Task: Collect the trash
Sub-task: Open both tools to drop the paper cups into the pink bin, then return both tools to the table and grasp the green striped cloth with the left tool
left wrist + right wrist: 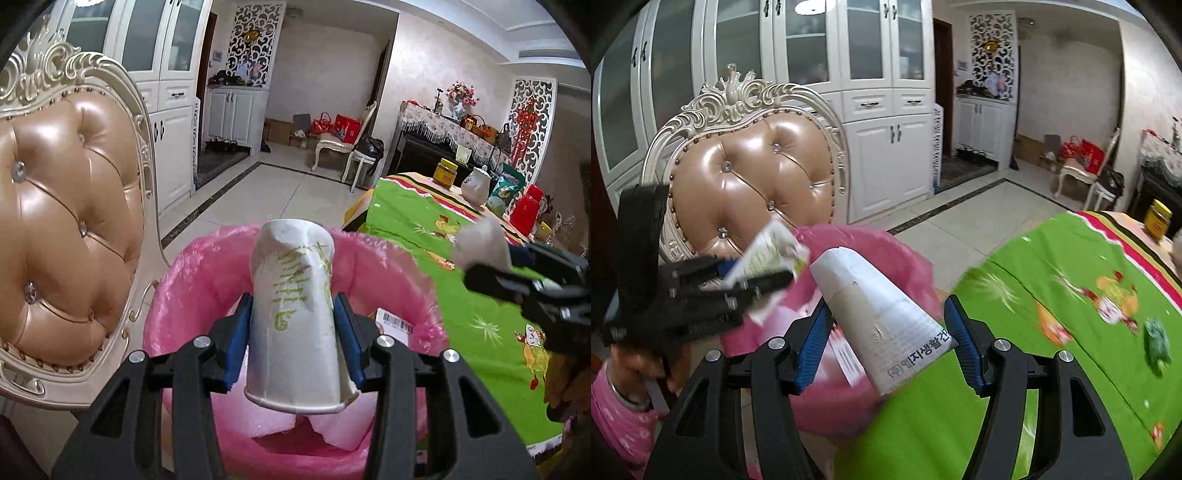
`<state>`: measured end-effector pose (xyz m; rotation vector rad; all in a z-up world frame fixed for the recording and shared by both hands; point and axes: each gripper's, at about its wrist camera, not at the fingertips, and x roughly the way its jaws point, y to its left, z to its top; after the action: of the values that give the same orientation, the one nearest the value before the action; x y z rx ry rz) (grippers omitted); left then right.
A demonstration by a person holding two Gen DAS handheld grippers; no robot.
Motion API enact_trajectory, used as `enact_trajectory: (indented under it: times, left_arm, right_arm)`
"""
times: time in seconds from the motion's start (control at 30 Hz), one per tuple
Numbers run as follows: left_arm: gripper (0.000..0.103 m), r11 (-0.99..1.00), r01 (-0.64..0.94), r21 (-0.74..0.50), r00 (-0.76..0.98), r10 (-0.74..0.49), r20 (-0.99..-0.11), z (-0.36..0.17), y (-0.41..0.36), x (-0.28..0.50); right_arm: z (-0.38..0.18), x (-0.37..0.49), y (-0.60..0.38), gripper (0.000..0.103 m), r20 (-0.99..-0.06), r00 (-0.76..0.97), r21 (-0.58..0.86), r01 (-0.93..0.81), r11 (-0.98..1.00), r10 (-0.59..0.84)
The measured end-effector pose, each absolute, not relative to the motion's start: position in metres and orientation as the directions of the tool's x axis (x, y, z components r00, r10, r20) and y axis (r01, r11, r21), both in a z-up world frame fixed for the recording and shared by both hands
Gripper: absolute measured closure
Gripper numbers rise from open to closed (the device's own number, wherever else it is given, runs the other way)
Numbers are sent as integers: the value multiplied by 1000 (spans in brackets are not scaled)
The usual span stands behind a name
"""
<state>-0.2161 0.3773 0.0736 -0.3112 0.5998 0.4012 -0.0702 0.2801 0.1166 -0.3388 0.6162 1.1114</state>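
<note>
My left gripper [293, 314] is shut on a crushed white paper cup [295, 302] with green print, held bottom-forward over the pink-lined trash bin [192, 266]. My right gripper [888, 310] is shut on a white and grey tube-shaped package [882, 317] with Korean print. The package lies slanted between the blue pads, beside the bin [908, 266] and above the table edge. The left wrist view shows the right gripper [480, 266] at the right with the package's pale end [480, 243]. In the right wrist view, the left gripper [764, 266] holds the cup [772, 247] at the left.
A tufted tan chair [66, 221] stands left of the bin. The green-clothed table [461, 295] lies to the right, with a yellow jar [447, 171], white teapot [476, 186] and red tins [526, 212] at its far end. A small green crumpled scrap [1156, 339] lies on the cloth. The bin holds white foam [340, 432] and a barcode label [397, 325].
</note>
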Motion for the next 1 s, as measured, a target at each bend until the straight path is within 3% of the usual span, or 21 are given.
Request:
enact_trajectory:
  times: [0.37,0.4,0.5,0.7,1.0]
  left_arm:
    - [55,848,-503,-169,712,296,-636,54,394,-218]
    - [52,847,-505,-166,711,299,-637,54,396,-219]
    - [28,831,-539,-133,693,349,-631,56,396,-225]
    - [6,819,-566,-89,685,407,-604,63,392,-245]
    - [5,832,-552,-57,698,424,-576,78,361,-241]
  right_arm:
    - [104,-49,329,40,-631,222,135,-912,387,744]
    - [104,-48,332,36,-625,213,147,-912,382,751]
    - [105,-44,333,17,-598,213,175,-906,385,772]
    - [110,-38,315,17,-585,226,195,-893,406,779]
    - [122,-33,244,12,-595,320,138,-863,486,737]
